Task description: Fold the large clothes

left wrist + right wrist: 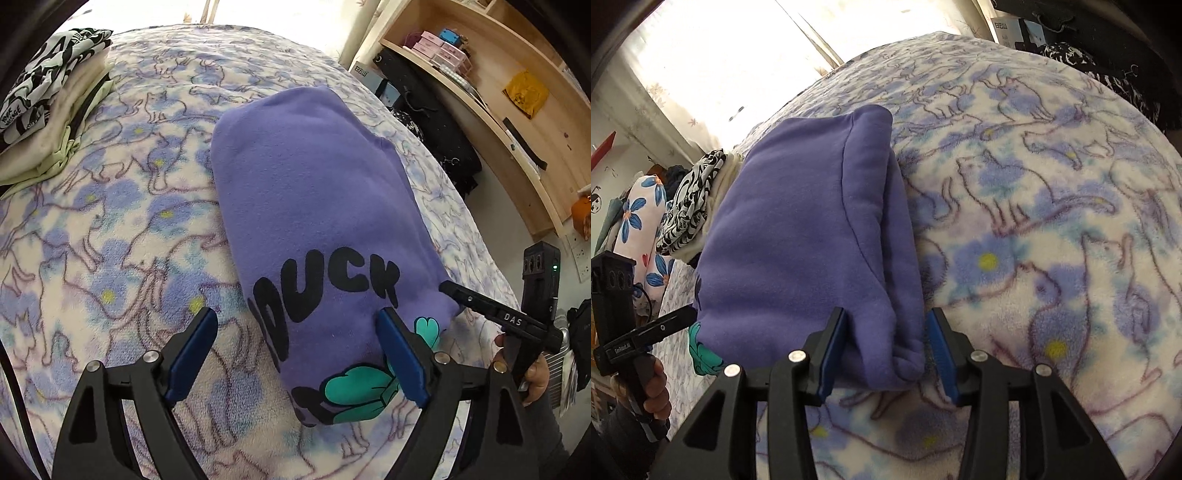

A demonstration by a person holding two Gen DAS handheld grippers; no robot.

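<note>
Neatly folded purple sweatshirt, fleece blanket

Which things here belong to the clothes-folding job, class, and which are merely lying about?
Belongs to the job:
purple sweatshirt, folded on the bed
left gripper
right gripper
stack of folded clothes
fleece blanket, the folding surface

Just lying about:
wooden shelf
pink boxes
floral pillow

Two close downward views, shared sweatshirt
</note>
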